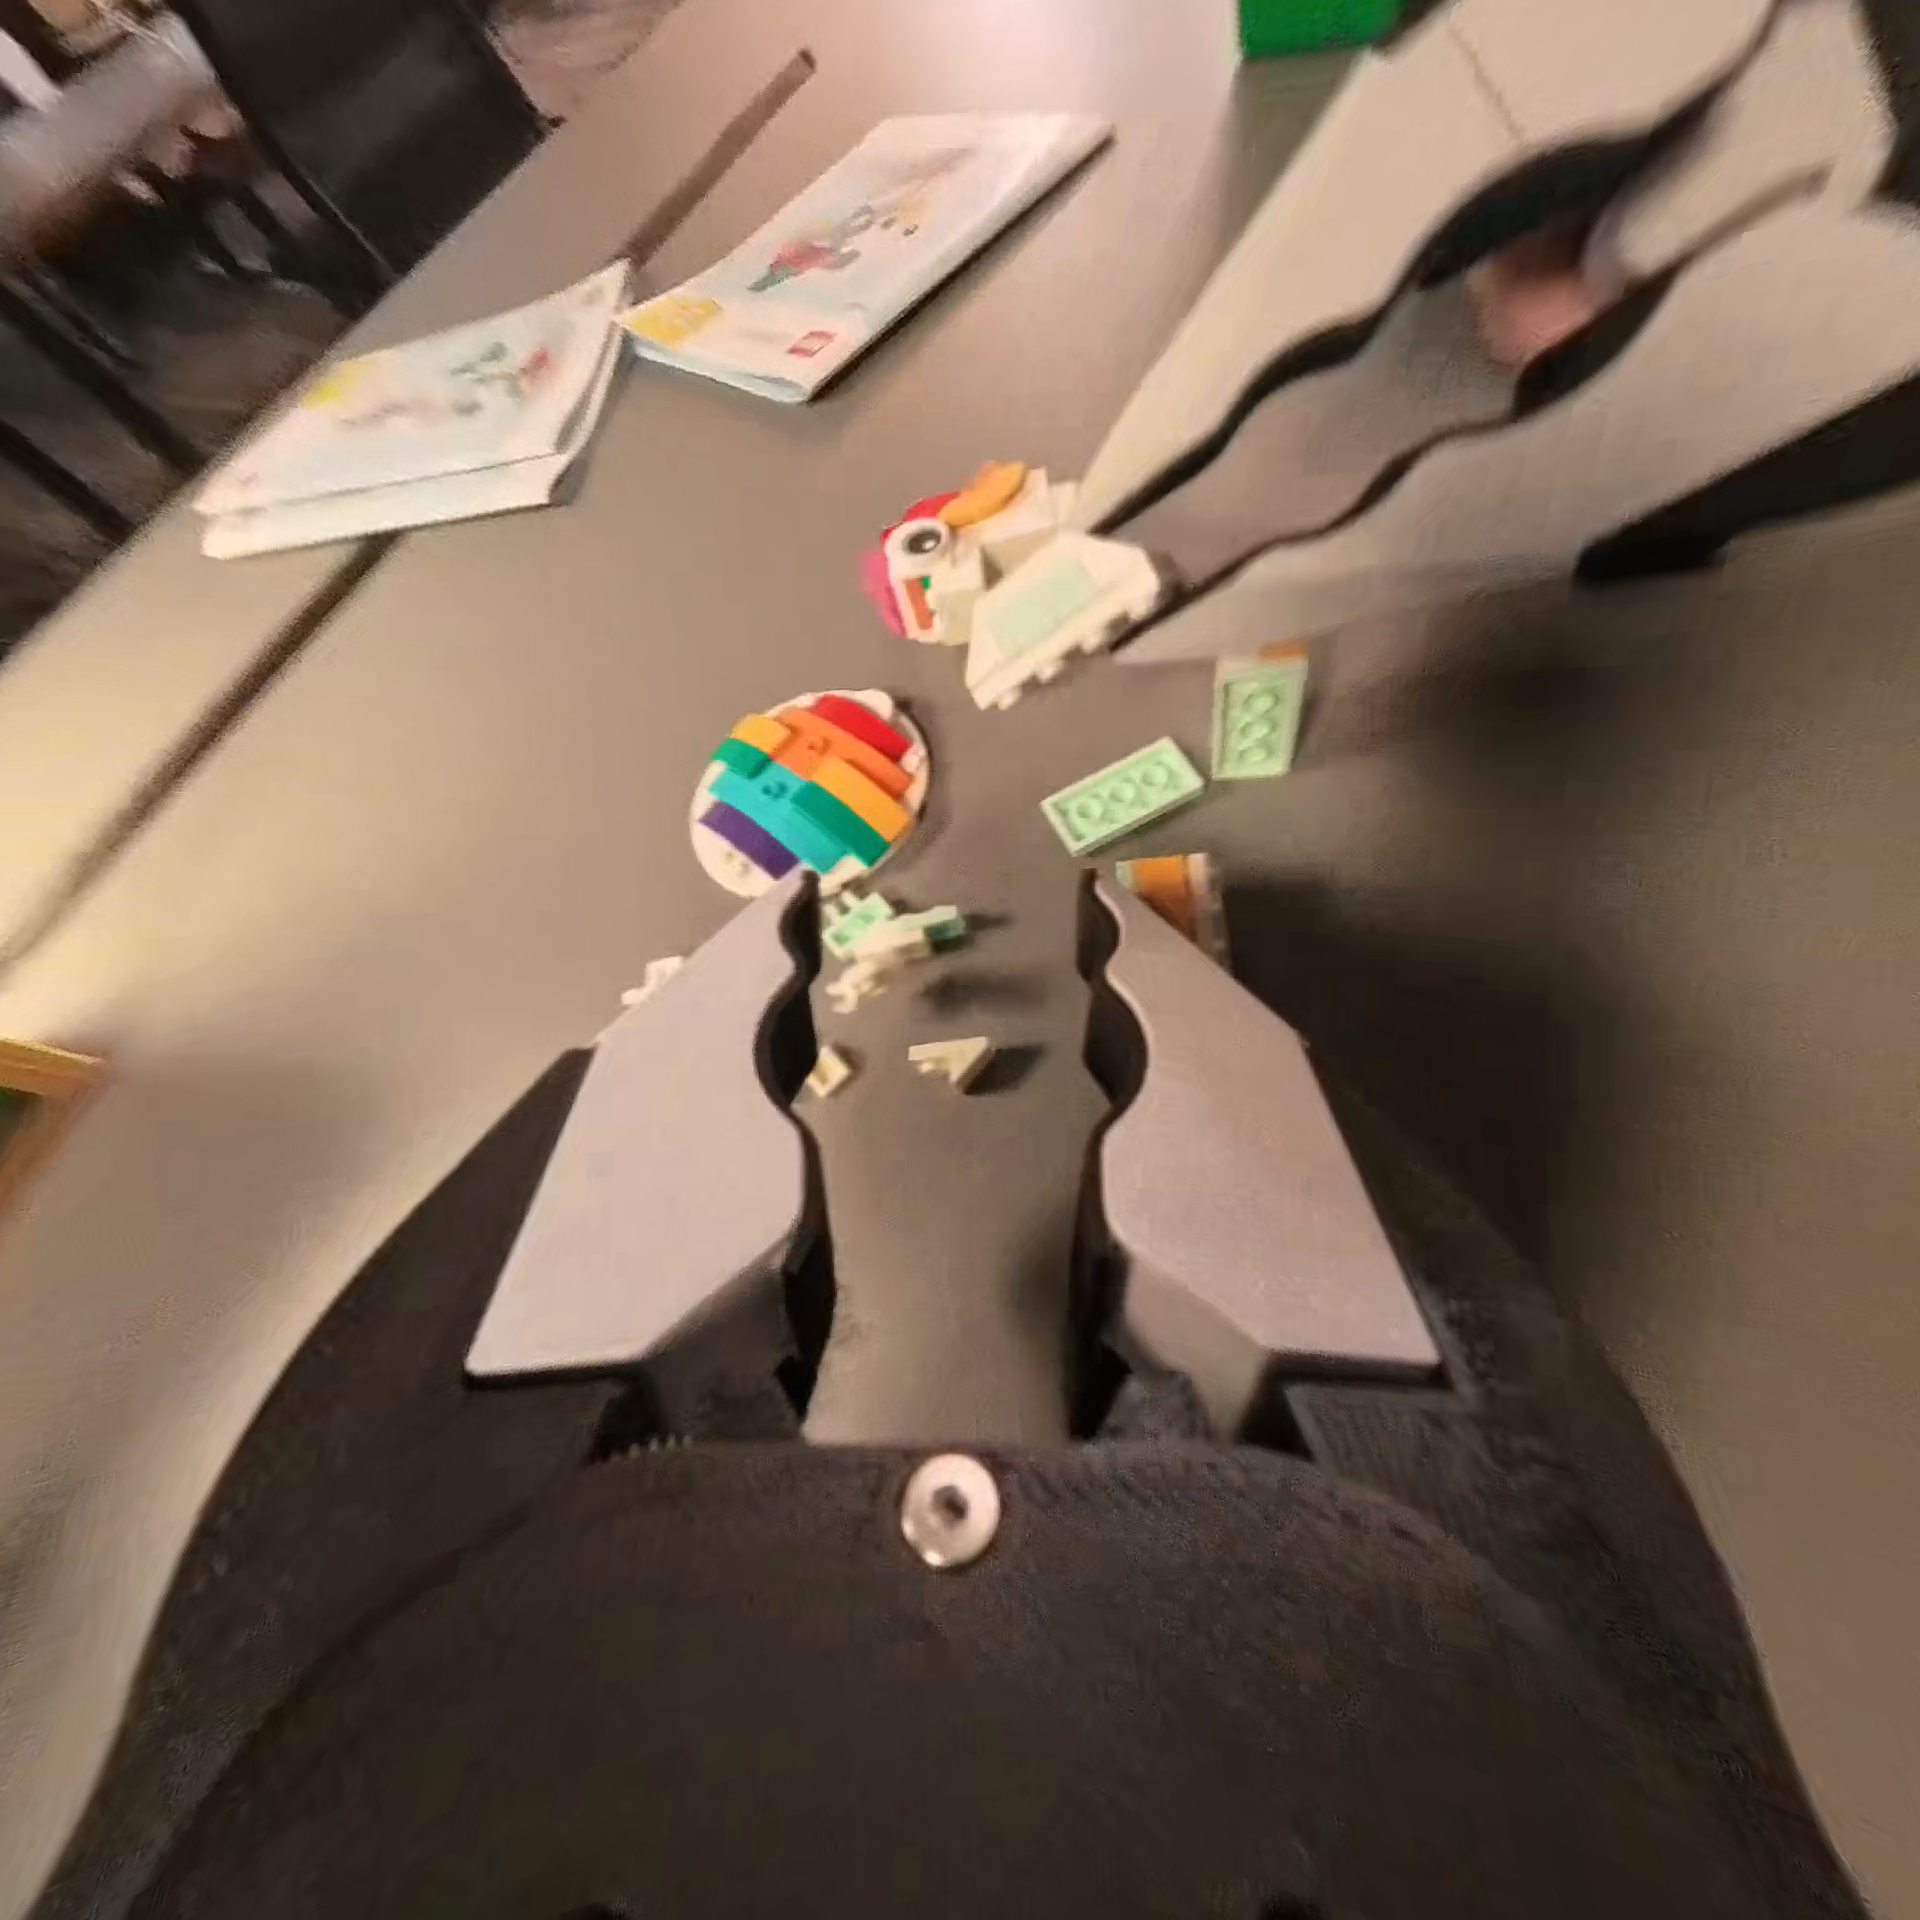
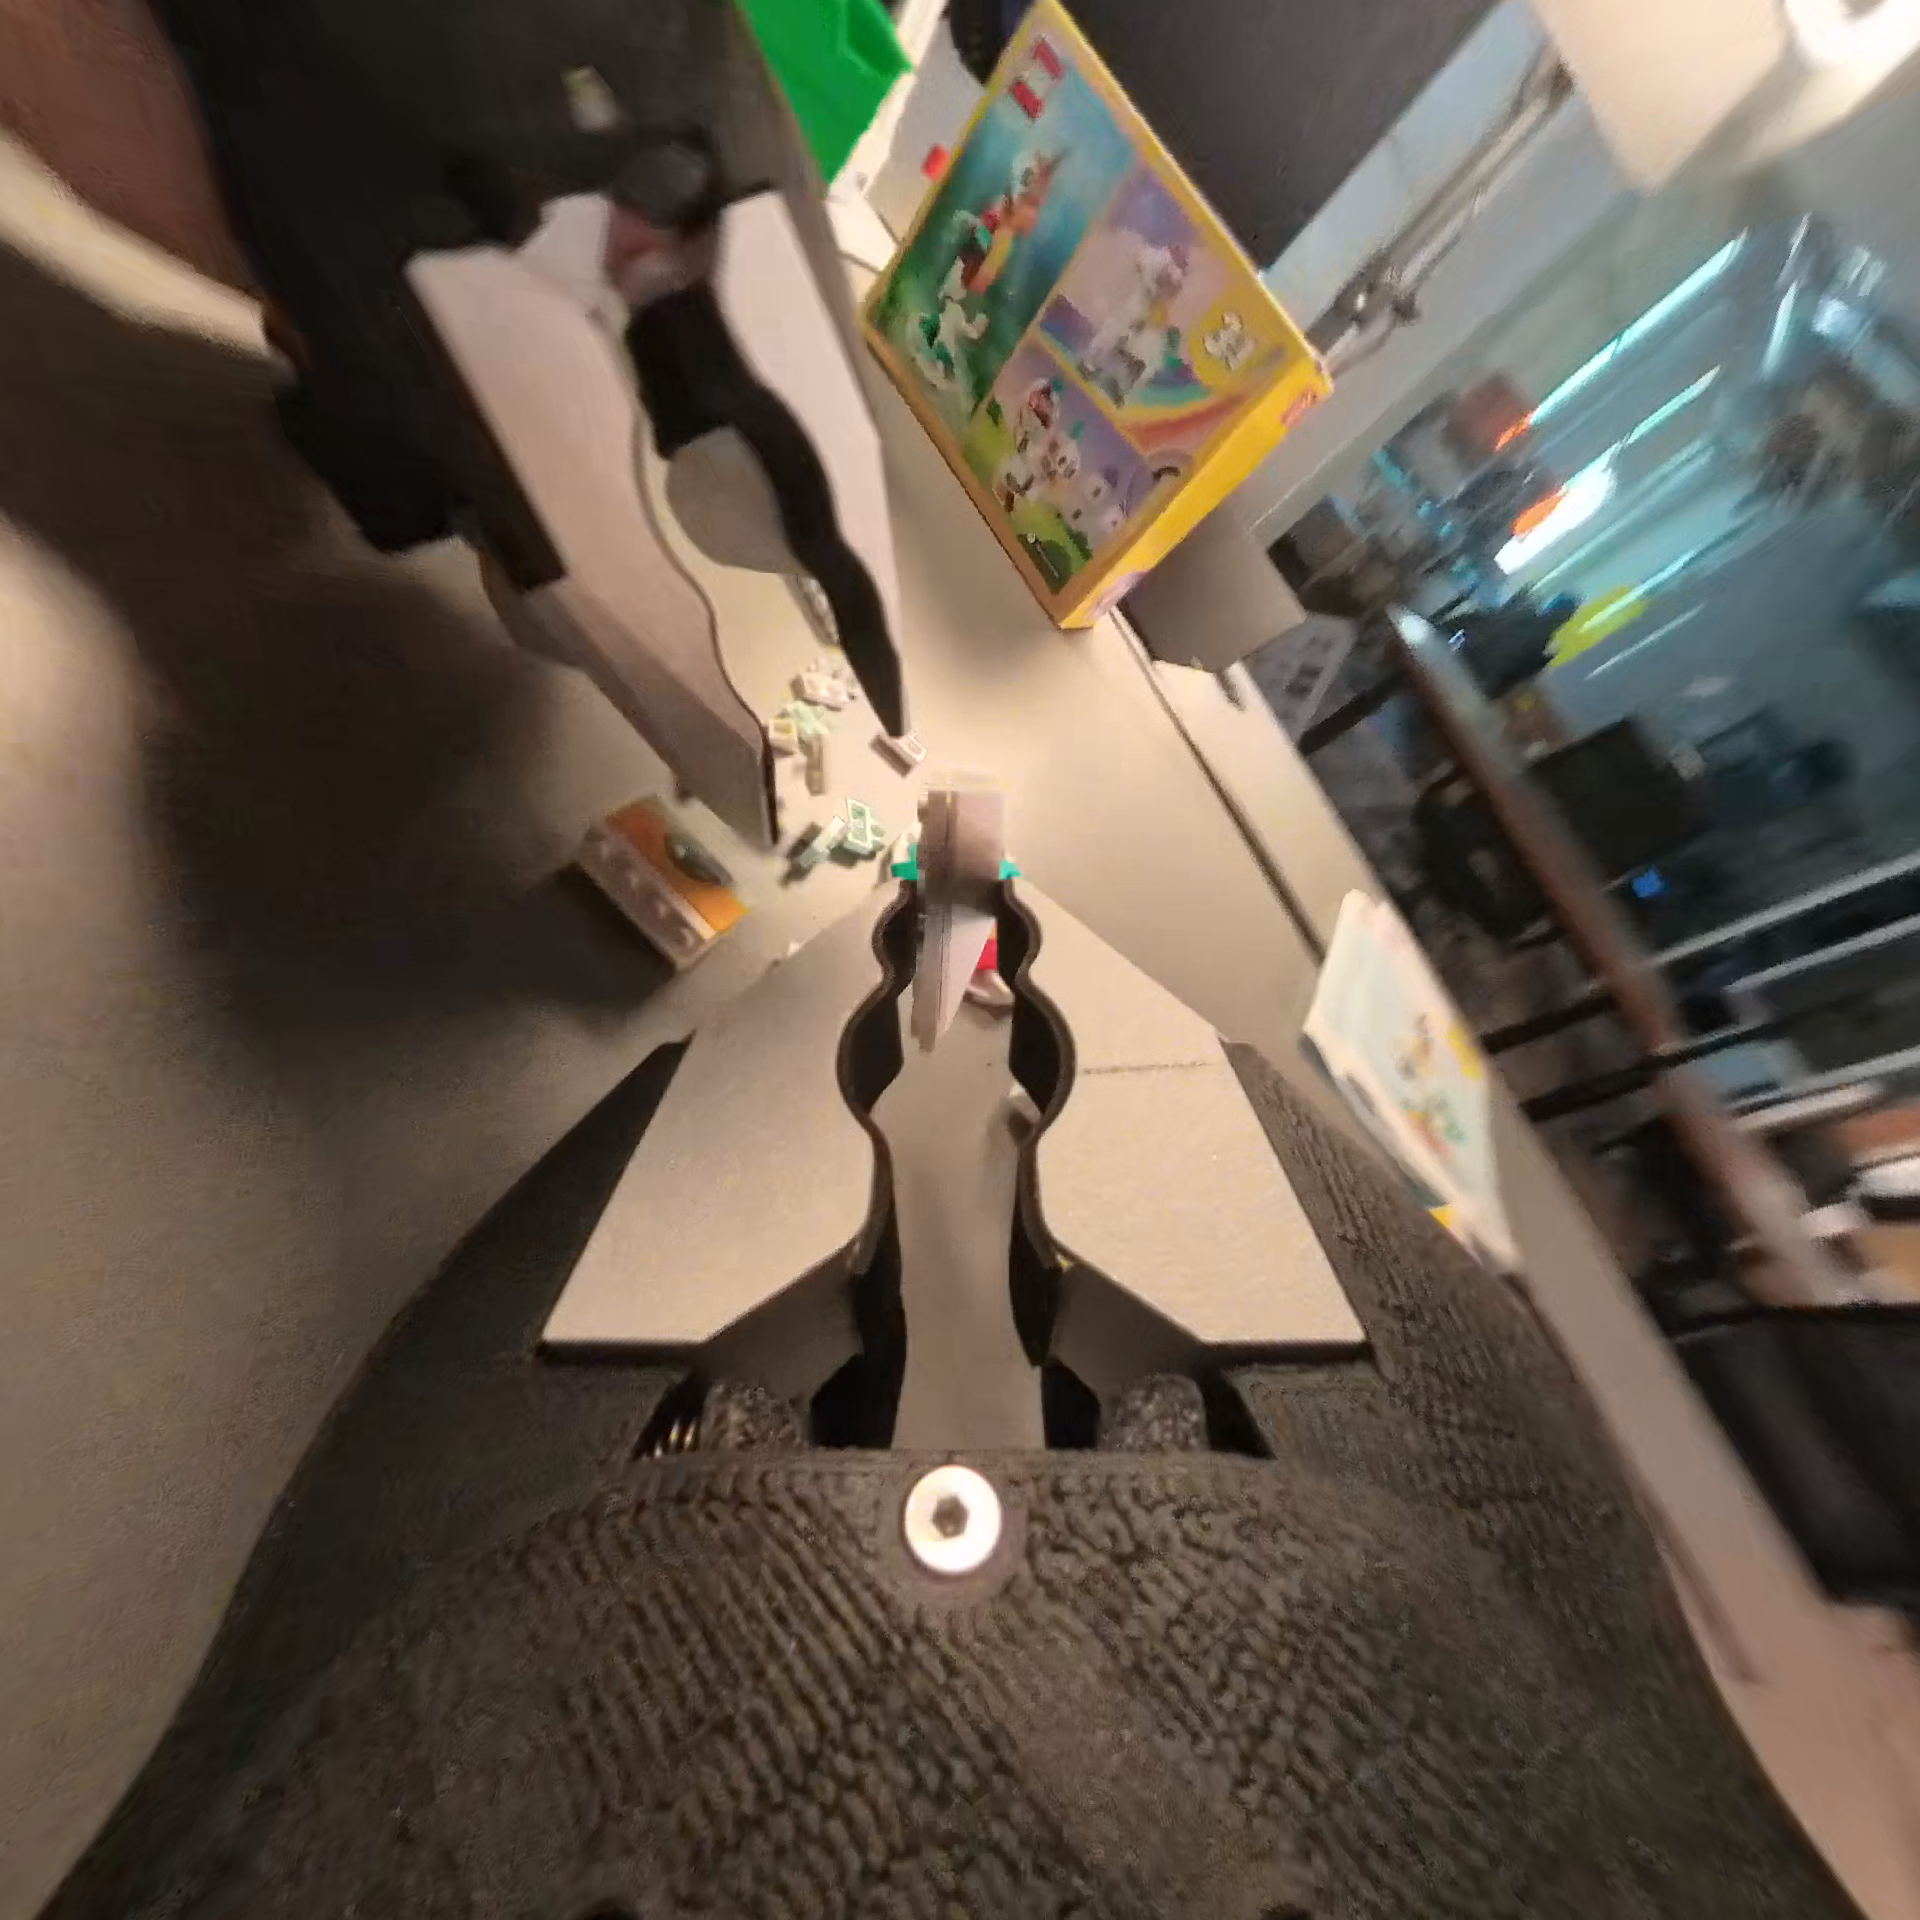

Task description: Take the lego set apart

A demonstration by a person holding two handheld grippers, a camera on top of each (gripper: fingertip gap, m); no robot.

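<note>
A white lego figure (image 1: 1023, 603) with a red and pink head is held just above the dark table (image 1: 468, 790). My right gripper (image 1: 1120, 578) comes in from the upper right and is shut on its rear end. In the right wrist view the figure (image 2: 948, 914) sits edge-on between the shut tips of the right gripper (image 2: 951, 875). My left gripper (image 1: 945, 902) is open and empty, low over several small loose mint and white pieces (image 1: 883, 940). A round rainbow plate (image 1: 816, 790) lies just beyond its left fingertip.
Two mint plates (image 1: 1122, 795) (image 1: 1257, 717) and an orange piece (image 1: 1164, 883) lie right of the left gripper. Two booklets (image 1: 416, 436) (image 1: 862, 249) lie at the far left. The yellow lego box (image 2: 1091, 343) stands behind, with a green bin (image 2: 831, 62) at the back. Between my left fingertips and the round rainbow plate (image 1: 816, 790) there is roughly 5 centimetres.
</note>
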